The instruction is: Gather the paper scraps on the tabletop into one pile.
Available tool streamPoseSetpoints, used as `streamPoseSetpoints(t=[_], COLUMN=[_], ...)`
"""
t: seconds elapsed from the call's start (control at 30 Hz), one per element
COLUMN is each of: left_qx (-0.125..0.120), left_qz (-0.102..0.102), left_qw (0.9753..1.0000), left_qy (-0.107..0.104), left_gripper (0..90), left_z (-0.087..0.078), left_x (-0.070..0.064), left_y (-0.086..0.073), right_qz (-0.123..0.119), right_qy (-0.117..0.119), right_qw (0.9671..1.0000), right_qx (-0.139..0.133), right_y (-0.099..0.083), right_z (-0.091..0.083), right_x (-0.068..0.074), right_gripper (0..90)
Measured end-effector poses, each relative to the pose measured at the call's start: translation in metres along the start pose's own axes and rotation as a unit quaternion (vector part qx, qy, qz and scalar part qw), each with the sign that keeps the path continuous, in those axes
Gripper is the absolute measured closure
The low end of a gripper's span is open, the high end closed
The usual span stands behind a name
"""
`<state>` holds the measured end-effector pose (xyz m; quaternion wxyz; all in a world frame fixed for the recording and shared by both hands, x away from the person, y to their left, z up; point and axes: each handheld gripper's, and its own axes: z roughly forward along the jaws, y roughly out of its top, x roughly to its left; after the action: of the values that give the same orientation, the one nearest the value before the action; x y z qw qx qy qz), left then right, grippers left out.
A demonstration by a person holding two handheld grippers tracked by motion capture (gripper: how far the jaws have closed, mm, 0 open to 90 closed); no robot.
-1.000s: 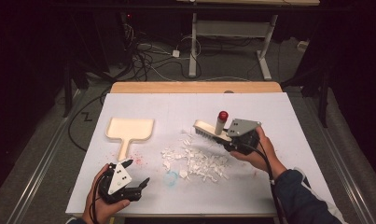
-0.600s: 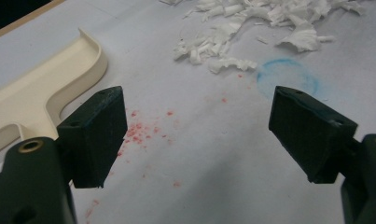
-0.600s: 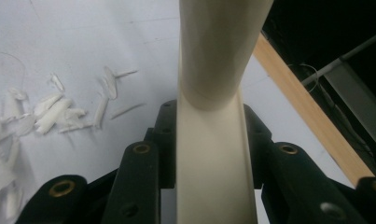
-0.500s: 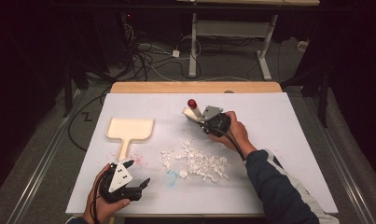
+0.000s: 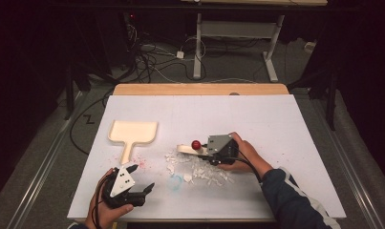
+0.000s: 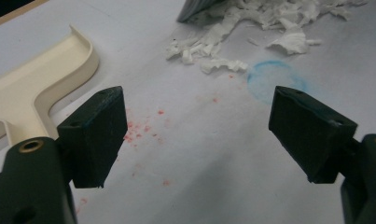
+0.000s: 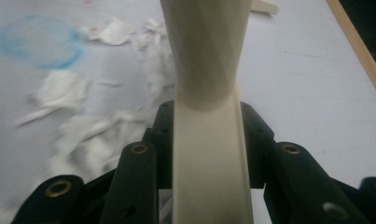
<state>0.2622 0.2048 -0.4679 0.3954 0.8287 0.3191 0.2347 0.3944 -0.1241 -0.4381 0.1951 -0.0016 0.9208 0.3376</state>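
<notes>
A cream brush [image 5: 186, 149] with a red knob [image 5: 196, 144] lies low over the far edge of a pile of white paper scraps [image 5: 200, 171]. My right gripper [image 5: 205, 150] is shut on its handle [image 7: 206, 70], which runs straight up between the jaws, with scraps [image 7: 78, 126] to the left. A cream dustpan [image 5: 133, 131] rests flat at the left, handle toward me. My left gripper [image 5: 142, 177] sits near the front left edge, open and holding nothing [image 6: 204, 135]. Past its jaws are the dustpan [image 6: 31, 93] and the scraps [image 6: 251, 23].
A blue ring mark [image 5: 175, 182] and red specks [image 5: 141, 163] stain the white table cover [image 5: 276, 124]. A wooden table edge [image 5: 199, 89] runs along the far side. Beyond it are floor cables [image 5: 147, 57] and a desk frame [image 5: 238, 33].
My right gripper carried the brush left and away, then drew it back toward me to the scrap pile's far edge. The left gripper stayed put.
</notes>
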Motion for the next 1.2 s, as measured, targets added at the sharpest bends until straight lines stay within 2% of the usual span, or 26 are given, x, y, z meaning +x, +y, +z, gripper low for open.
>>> streamPoseSetpoints(t=[0.07, 0.13, 0.2, 0.27, 0.3, 0.37, 0.4, 0.43, 0.47, 0.5, 0.57, 0.7, 0.73, 0.77, 0.83, 0.87, 0.93, 0.97, 1.0, 1.03, 1.1, 1.17, 1.2], left_qx=[0.000, 0.002, 0.003, 0.006, 0.007, 0.009, 0.007, 0.012, 0.014, 0.013, 0.012, 0.015, 0.015, 0.015, 0.013, 0.013, 0.018, 0.020, 0.019, 0.020, 0.021, 0.024, 0.023], left_qz=[0.004, 0.005, 0.005, 0.009, 0.012, 0.013, 0.020, 0.015, 0.015, 0.020, 0.019, 0.014, 0.013, 0.013, 0.020, 0.020, 0.015, 0.015, 0.021, 0.022, 0.019, 0.012, 0.011], left_qw=[1.0000, 1.0000, 1.0000, 0.9999, 0.9999, 0.9999, 0.9997, 0.9998, 0.9997, 0.9996, 0.9996, 0.9997, 0.9997, 0.9997, 0.9996, 0.9995, 0.9996, 0.9996, 0.9995, 0.9994, 0.9994, 0.9994, 0.9995], left_qy=[0.000, 0.001, 0.002, 0.004, 0.005, 0.006, 0.009, 0.008, 0.010, 0.013, 0.014, 0.015, 0.015, 0.015, 0.018, 0.018, 0.015, 0.015, 0.018, 0.019, 0.020, 0.020, 0.019], left_gripper=[18.5, 18.5, 18.6, 18.6, 18.6, 18.6, 18.6, 18.6, 18.6, 18.6, 18.6, 18.6, 18.6, 18.6, 18.6, 18.6, 18.6, 18.6, 18.6, 18.6, 18.6, 18.6, 18.6], left_z=[0.000, 0.000, 0.001, 0.002, 0.002, 0.002, 0.003, 0.003, 0.003, 0.003, 0.003, 0.002, 0.002, 0.002, 0.002, 0.003, 0.004, 0.005, 0.006, 0.006, 0.006, 0.006, 0.005], left_x=[-0.001, -0.001, -0.001, -0.002, -0.002, -0.002, -0.002, -0.002, -0.002, -0.002, -0.001, -0.002, -0.002, -0.002, -0.001, -0.001, -0.001, -0.001, 0.000, 0.000, 0.000, 0.001, 0.001], left_y=[0.001, 0.001, 0.001, 0.001, 0.002, 0.002, 0.002, 0.002, 0.002, 0.002, 0.002, 0.002, 0.002, 0.002, 0.002, 0.002, 0.002, 0.002, 0.003, 0.003, 0.003, 0.002, 0.002], right_qz=[0.002, 0.024, 0.041, 0.046, 0.055, 0.083, 0.099, 0.115, 0.137, 0.162, 0.189, 0.208, 0.214, 0.221, 0.228, 0.229, 0.230, 0.237, 0.237, 0.239, 0.234, 0.221, 0.212], right_qy=[-0.009, -0.014, -0.030, -0.052, -0.062, -0.067, -0.068, -0.071, -0.077, -0.086, -0.097, -0.149, -0.168, -0.194, -0.215, -0.213, -0.210, -0.207, -0.200, -0.191, -0.183, -0.167, -0.154], right_qw=[0.9999, 0.9993, 0.9978, 0.9967, 0.9956, 0.9926, 0.9909, 0.9893, 0.9863, 0.9818, 0.9758, 0.9665, 0.9621, 0.9556, 0.9492, 0.9492, 0.9493, 0.9482, 0.9496, 0.9515, 0.9546, 0.9606, 0.9648], right_qx=[-0.004, -0.026, -0.043, -0.043, -0.044, -0.058, -0.060, -0.054, -0.050, -0.050, -0.053, -0.024, -0.018, 0.006, 0.025, 0.036, 0.040, 0.044, 0.046, 0.035, 0.030, 0.022, 0.016], right_y=[-0.002, -0.006, -0.008, -0.008, -0.008, -0.011, -0.014, -0.016, -0.019, -0.022, -0.029, -0.038, -0.041, -0.048, -0.054, -0.056, -0.058, -0.059, -0.059, -0.058, -0.050, -0.042, -0.037], right_z=[-0.006, -0.019, -0.031, -0.043, -0.049, -0.059, -0.064, -0.068, -0.071, -0.075, -0.083, -0.090, -0.090, -0.085, -0.078, -0.073, -0.068, -0.063, -0.057, -0.053, -0.042, -0.031, -0.027], right_x=[0.002, 0.003, 0.003, 0.002, 0.001, -0.001, -0.002, -0.003, -0.004, -0.005, -0.006, -0.006, -0.006, -0.009, -0.011, -0.012, -0.013, -0.013, -0.013, -0.013, -0.010, -0.004, -0.001], right_gripper=[67.6, 68.0, 68.0, 68.0, 68.0, 67.9, 67.9, 67.9, 67.9, 67.9, 67.9, 67.8, 67.9, 67.9, 67.9, 67.9, 67.9, 67.9, 68.0, 67.9, 67.7, 67.5, 67.3])
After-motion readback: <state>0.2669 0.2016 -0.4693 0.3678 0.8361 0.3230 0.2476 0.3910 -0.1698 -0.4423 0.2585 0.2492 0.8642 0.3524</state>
